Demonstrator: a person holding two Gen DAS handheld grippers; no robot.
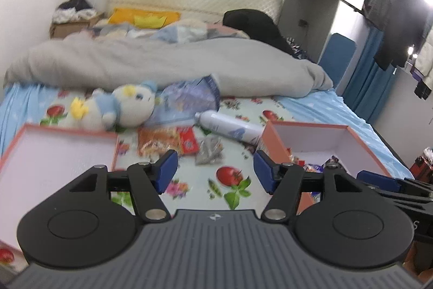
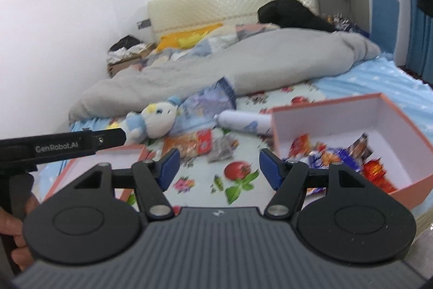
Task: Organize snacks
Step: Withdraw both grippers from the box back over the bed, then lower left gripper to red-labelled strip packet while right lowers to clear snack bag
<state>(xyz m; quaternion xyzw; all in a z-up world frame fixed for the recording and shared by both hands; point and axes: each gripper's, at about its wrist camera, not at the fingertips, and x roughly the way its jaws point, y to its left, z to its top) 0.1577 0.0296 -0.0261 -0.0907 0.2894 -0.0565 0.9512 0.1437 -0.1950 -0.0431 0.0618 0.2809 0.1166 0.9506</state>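
On the bed, both grippers hang spread apart and hold nothing above the fruit-print sheet (image 1: 235, 180)

Between the two pink boxes, near the foot edge of the bed, loose snacks lie on the sheet: an orange packet (image 1: 159, 141) with a red one (image 1: 187, 143) touching it, and a small grey packet (image 1: 209, 152) just beside them. Left gripper (image 1: 215, 171) and right gripper (image 2: 217, 167) both have their blue pads wide open over this patch. Toward the right edge, the box (image 2: 400, 126) holds several bright wrappers (image 2: 333, 156); toward the left edge, the shallow lid (image 1: 62, 151) shows only its white inside. Farther up the bed lie a white bottle (image 1: 230, 126) on its side, a plush toy (image 1: 127, 104), a blue bag (image 1: 189, 99) and a grey duvet (image 1: 162, 61)
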